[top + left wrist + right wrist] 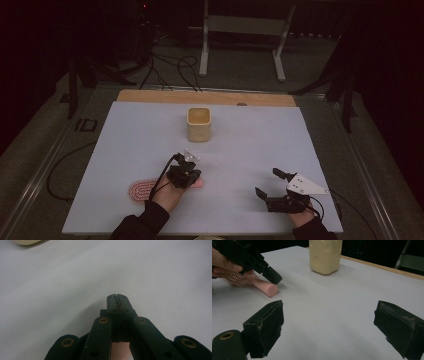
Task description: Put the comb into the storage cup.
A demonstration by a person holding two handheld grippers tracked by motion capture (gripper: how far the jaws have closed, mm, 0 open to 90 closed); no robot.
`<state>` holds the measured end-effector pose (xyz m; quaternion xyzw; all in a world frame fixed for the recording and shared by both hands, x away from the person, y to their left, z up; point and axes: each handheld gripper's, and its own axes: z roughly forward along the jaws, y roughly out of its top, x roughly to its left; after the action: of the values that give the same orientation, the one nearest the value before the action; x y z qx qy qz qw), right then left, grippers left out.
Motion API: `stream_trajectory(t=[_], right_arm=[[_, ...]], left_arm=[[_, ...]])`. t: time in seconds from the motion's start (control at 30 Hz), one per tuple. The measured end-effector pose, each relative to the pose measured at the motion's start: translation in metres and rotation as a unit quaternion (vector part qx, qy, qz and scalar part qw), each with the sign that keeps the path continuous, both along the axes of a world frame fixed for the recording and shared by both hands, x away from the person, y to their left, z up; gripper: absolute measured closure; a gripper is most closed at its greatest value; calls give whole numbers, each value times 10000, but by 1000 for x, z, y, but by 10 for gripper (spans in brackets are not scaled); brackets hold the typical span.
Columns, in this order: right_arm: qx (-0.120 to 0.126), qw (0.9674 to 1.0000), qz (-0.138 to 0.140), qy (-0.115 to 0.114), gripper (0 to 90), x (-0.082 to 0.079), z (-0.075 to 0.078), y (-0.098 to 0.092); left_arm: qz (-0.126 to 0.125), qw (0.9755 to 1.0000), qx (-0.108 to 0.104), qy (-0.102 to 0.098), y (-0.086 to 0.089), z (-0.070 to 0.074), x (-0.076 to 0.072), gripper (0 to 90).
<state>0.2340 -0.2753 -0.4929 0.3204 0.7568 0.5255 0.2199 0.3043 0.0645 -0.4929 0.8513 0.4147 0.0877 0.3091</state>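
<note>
Leftmost on the white table [125, 135] lies the pink hairbrush [141, 190], near the person's edge, its bristle head pointing left and its round handle pointing right. The left gripper [189, 177] sits right over that handle. In the left gripper view its jaws are pressed together tip to tip with nothing between the tips, and a strip of pink shows underneath, below the linkage. From the right gripper view, the closed tip rests against the handle close to its blunt end, so the brush looks touched rather than gripped.

Further right and farther back stands the cream cup [199, 125], upright and well apart from both grippers. Rightmost, the right gripper [270, 183] hovers low near the front edge with its jaws spread wide and nothing between them.

To take the brush well, the left jaws would likely need to part, straddle the handle from above and close squarely across it. Gripping a little in from the end should keep the round handle from rolling or squirting out. A grip nearer the head would probably balance the weight better for lifting.
</note>
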Motion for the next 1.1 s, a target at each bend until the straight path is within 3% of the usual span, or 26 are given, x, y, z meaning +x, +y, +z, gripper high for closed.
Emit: stream_trajectory(t=[0.2,0.27,0.47,0.7,1.1], right_arm=[[2,10000,5,-10,87,0,0,0],[-2,10000,1,-16,88,0,0,0],[2,10000,-1,-10,87,0,0,0],[-1,10000,8,-8,88,0,0,1],[2,10000,25,-8,87,0,0,1]], left_arm=[[-117,9997,27,195,-1,-3,-1,900],[-216,9995,130,209,-2,-4,-5,900],[-369,9988,43,317,-2,-3,-14,900],[-666,9968,122,433,-2,-2,-27,900],[-931,9937,254,575,2,-1,-48,900]])
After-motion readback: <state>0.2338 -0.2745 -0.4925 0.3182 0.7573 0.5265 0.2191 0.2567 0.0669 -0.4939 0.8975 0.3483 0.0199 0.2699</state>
